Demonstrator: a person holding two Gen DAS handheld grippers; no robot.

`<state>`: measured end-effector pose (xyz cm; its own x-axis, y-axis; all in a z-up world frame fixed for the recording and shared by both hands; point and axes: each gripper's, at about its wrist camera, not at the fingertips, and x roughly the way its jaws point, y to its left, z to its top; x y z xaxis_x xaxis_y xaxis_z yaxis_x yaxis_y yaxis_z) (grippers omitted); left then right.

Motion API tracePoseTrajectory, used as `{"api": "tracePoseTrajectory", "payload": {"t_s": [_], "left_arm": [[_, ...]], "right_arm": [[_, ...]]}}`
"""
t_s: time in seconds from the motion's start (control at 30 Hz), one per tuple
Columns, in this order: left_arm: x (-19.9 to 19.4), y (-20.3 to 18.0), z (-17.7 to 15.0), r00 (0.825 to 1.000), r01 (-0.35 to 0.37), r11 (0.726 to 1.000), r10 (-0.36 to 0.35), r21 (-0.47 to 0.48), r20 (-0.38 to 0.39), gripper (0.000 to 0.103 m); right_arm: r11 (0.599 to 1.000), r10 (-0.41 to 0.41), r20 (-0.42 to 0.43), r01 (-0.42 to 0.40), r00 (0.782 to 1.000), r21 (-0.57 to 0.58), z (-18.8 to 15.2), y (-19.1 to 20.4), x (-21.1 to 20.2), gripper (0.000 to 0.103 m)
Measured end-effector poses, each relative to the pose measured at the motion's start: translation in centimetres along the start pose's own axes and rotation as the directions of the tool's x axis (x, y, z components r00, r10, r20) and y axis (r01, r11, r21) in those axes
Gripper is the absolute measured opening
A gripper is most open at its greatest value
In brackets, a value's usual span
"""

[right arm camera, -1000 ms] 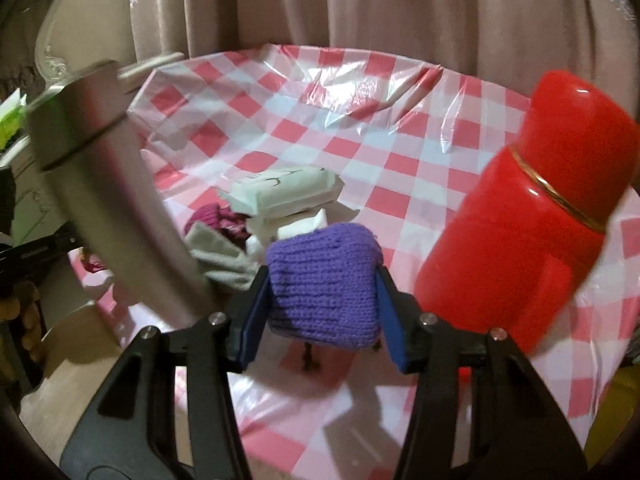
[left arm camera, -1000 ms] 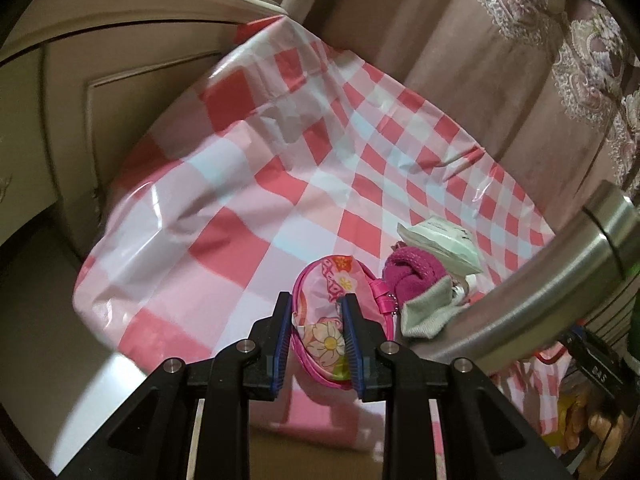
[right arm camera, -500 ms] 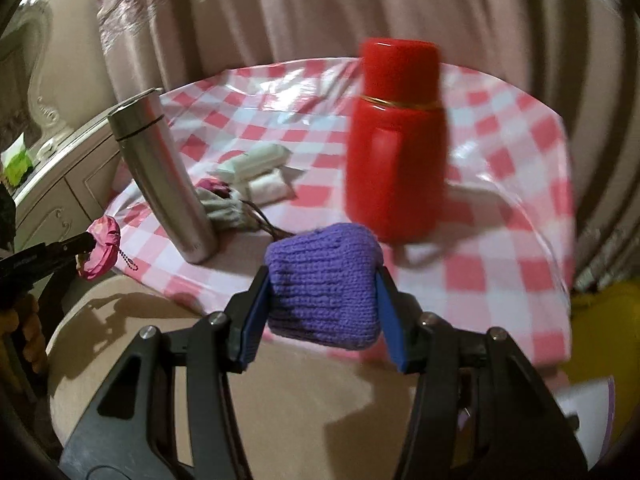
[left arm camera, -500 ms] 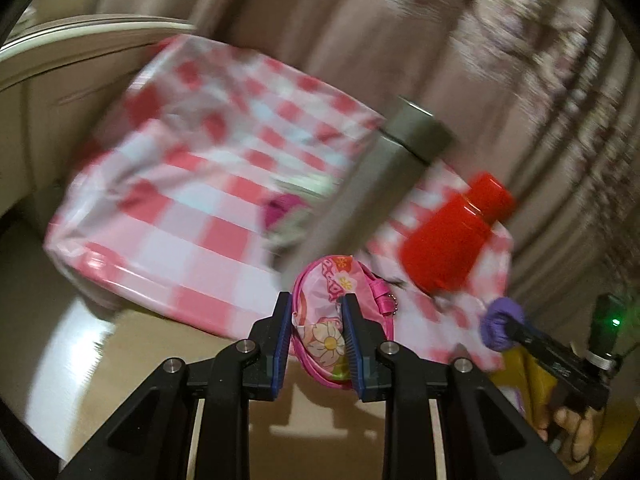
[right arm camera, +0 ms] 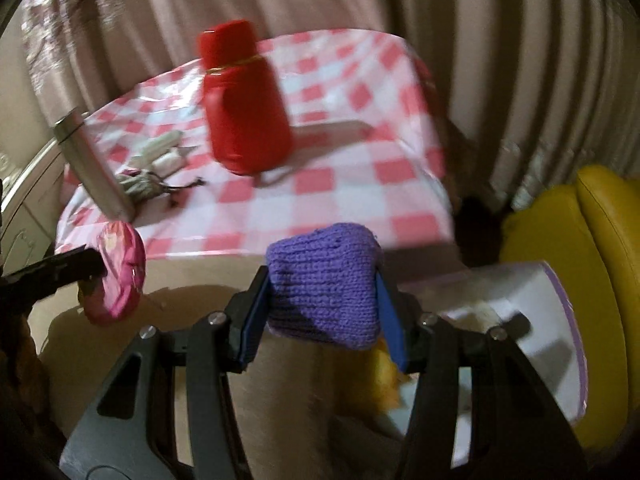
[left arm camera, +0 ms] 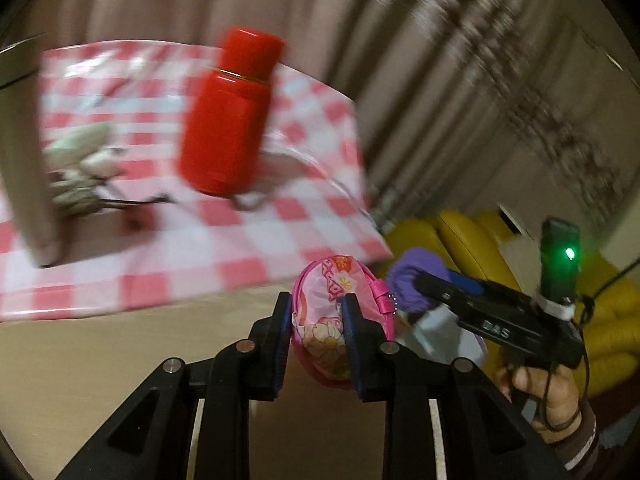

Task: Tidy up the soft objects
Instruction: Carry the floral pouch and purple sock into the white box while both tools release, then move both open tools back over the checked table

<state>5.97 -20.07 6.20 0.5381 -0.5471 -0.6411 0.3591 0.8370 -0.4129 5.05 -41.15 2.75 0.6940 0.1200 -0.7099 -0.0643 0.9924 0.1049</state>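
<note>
Between left tool [left arm camera: 316,316] pads, pink pouch [left arm camera: 336,320], purple knit [right arm camera: 324,284] in right tool [right arm camera: 320,312]

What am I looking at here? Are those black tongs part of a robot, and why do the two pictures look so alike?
No robot: a person carries a hand-held gripper in each hand, and a small camera on each one looks forward along its two fingers. That gives two views of the same scene.

The left view shows the left gripper shut on a pink flowered pouch. At its right edge you see the person's other hand with the right gripper. The right view shows that right gripper shut on a purple knit piece.

Behind them is a table with a red-checked cloth. On it stand a red flask and a steel bottle, beside a blurry small pile of soft things. A white box sits in front of something yellow.
</note>
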Motion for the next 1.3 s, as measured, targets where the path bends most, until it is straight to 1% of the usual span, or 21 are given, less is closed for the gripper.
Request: {"api": "tracePoseTrajectory", "payload": {"t_s": [0.07, 0.2, 0.43, 0.63, 0.67, 0.7, 0.73, 0.77, 0.8, 0.83, 0.87, 0.97, 1.13, 1.23, 1.3], "left_arm": [[1.5, -2.4, -0.3, 0.999, 0.038, 0.999, -0.036, 0.039, -0.039, 0.026], [3.3, -5.8, -1.0, 0.993, 0.094, 0.990, -0.085, 0.103, -0.088, 0.026], [5.7, -9.7, -1.6, 0.980, 0.157, 0.978, -0.136, 0.138, -0.146, 0.026], [7.2, -11.6, -1.8, 0.970, 0.196, 0.969, -0.170, 0.147, -0.176, 0.028], [7.5, -11.7, -1.9, 0.967, 0.206, 0.968, -0.179, 0.142, -0.181, 0.030], [7.7, -12.0, -1.9, 0.964, 0.216, 0.967, -0.189, 0.137, -0.188, 0.035], [8.0, -12.1, -1.9, 0.961, 0.221, 0.966, -0.192, 0.134, -0.199, 0.049], [8.3, -12.2, -1.9, 0.959, 0.224, 0.966, -0.195, 0.129, -0.206, 0.057], [8.5, -12.1, -2.0, 0.956, 0.230, 0.966, -0.201, 0.121, -0.213, 0.065], [8.6, -12.0, -2.1, 0.954, 0.235, 0.965, -0.206, 0.118, -0.220, 0.065], [8.5, -12.0, -2.2, 0.952, 0.240, 0.964, -0.209, 0.118, -0.225, 0.065], [8.3, -11.7, -2.3, 0.949, 0.244, 0.963, -0.214, 0.114, -0.230, 0.065], [6.5, -10.3, -2.7, 0.954, 0.239, 0.963, -0.208, 0.127, -0.215, 0.065], [4.5, -8.3, -2.8, 0.960, 0.226, 0.967, -0.202, 0.113, -0.192, 0.065], [3.0, -6.9, -2.9, 0.968, 0.208, 0.972, -0.188, 0.113, -0.168, 0.065]], "right_arm": [[0.999, -0.029, -0.008, 0.030, 1.000, 0.032, -0.7, -1.9, -0.5, 0.055], [0.991, -0.084, -0.025, 0.086, 0.996, 0.100, -2.2, -5.5, -1.6, 0.055], [0.963, -0.155, -0.049, 0.162, 0.987, 0.217, -4.1, -10.8, -3.2, 0.058], [0.944, -0.186, -0.068, 0.197, 0.980, 0.264, -5.4, -13.2, -4.0, 0.060], [0.941, -0.189, -0.072, 0.202, 0.979, 0.273, -5.6, -13.6, -4.1, 0.060], [0.936, -0.192, -0.074, 0.206, 0.978, 0.284, -5.8, -14.0, -4.2, 0.061], [0.933, -0.194, -0.076, 0.208, 0.978, 0.293, -5.9, -14.3, -4.3, 0.065], [0.930, -0.198, -0.078, 0.212, 0.977, 0.301, -6.0, -14.6, -4.4, 0.069], [0.924, -0.208, -0.077, 0.221, 0.975, 0.311, -6.0, -14.9, -4.6, 0.080], [0.919, -0.217, -0.074, 0.229, 0.973, 0.322, -6.0, -15.1, -4.7, 0.088], [0.916, -0.219, -0.071, 0.230, 0.973, 0.328, -6.0, -15.3, -4.8, 0.088], [0.920, -0.199, -0.078, 0.214, 0.977, 0.330, -5.8, -15.1, -4.6, 0.089], [0.947, -0.129, -0.084, 0.148, 0.988, 0.284, -5.4, -13.0, -3.7, 0.089], [0.965, -0.037, -0.082, 0.057, 0.996, 0.257, -4.8, -11.3, -3.2, 0.089], [0.970, 0.017, -0.082, 0.003, 0.997, 0.241, -4.3, -10.3, -2.9, 0.089]]}}
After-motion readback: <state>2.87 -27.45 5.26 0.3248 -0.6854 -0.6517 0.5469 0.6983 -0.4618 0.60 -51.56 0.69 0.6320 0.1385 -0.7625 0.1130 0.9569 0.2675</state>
